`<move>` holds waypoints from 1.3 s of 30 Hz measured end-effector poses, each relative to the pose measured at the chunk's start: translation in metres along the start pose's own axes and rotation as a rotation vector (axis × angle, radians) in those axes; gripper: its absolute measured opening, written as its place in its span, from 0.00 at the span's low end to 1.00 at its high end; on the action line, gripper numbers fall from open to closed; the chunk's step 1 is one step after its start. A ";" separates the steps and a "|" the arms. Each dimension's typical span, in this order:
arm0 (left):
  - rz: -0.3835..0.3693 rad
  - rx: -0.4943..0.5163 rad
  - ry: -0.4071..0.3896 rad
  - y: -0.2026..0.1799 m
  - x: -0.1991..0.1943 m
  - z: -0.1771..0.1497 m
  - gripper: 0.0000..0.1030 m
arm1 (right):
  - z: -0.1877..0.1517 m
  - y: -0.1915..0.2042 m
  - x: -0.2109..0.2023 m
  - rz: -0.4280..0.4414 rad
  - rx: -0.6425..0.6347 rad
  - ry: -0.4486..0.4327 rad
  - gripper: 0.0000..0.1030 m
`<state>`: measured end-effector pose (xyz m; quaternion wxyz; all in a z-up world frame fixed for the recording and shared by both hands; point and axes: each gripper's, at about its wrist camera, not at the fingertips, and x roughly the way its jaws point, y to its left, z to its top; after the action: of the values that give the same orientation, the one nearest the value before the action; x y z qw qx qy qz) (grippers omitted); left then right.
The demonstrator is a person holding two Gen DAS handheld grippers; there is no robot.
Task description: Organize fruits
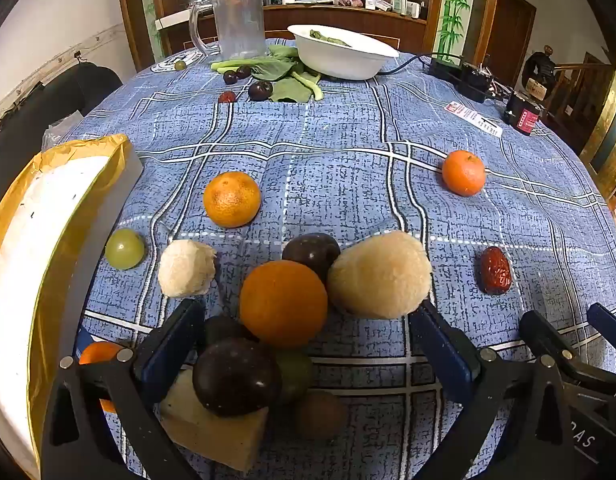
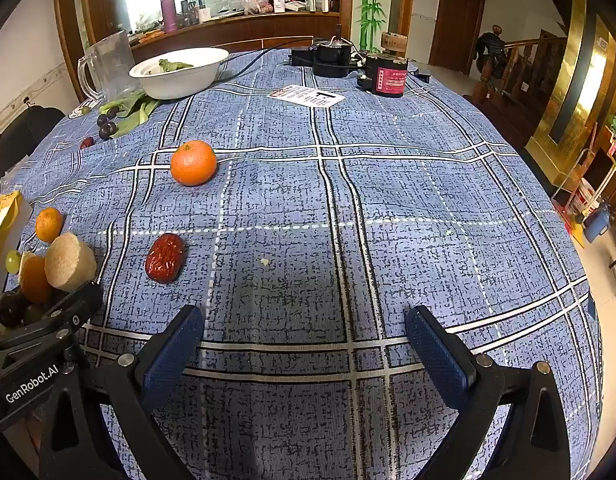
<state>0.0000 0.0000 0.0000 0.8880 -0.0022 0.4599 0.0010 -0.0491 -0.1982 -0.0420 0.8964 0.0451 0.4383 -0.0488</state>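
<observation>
Far left on the worktop (image 1: 348, 152), covered in blue plaid cloth: a gold-rimmed white box (image 1: 48, 240), with a green grape (image 1: 125, 249) just beside its right wall. Next right, a pale peeled chunk (image 1: 187, 268) and, farther back, a mottled orange (image 1: 232, 199). Left tongs (image 1: 308, 328) released, jaws spread wide, hanging tilted down over a near cluster of fruit: a bright orange (image 1: 283, 303) in the middle, a dark plum (image 1: 311, 249) touching it behind, a large pale peeled fruit (image 1: 380, 274) touching both on the right, another dark plum (image 1: 236, 376) nearest, resting against a pale wedge (image 1: 220, 436); nothing pinched between the pads. Further right, a red date (image 2: 165, 258) lying alone, and beyond it a small mandarin (image 2: 193, 162), well apart from the cluster. Right tongs (image 2: 304, 332) likewise released, spread wide above bare cloth, gripping nothing. At the far edge: a clear plastic jug (image 1: 238, 20), a white bowl (image 1: 340, 58) with greens, loose leaves and small dark fruits beside it, a paper card (image 2: 306, 96) and black devices to the right.
</observation>
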 end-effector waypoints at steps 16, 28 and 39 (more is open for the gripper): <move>0.010 -0.009 0.017 0.004 -0.004 -0.006 1.00 | 0.008 0.003 0.003 -0.006 0.010 0.046 0.99; -0.077 0.018 0.003 0.021 -0.038 -0.016 0.98 | -0.005 0.007 -0.020 -0.002 0.011 0.020 0.99; 0.019 -0.014 -0.334 0.062 -0.150 -0.031 0.98 | -0.040 0.033 -0.098 0.054 0.024 -0.184 0.99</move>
<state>-0.1126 0.0621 0.1044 0.9520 -0.0036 0.3058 0.0128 -0.1361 -0.1557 0.0123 0.9332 0.0628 0.3523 -0.0337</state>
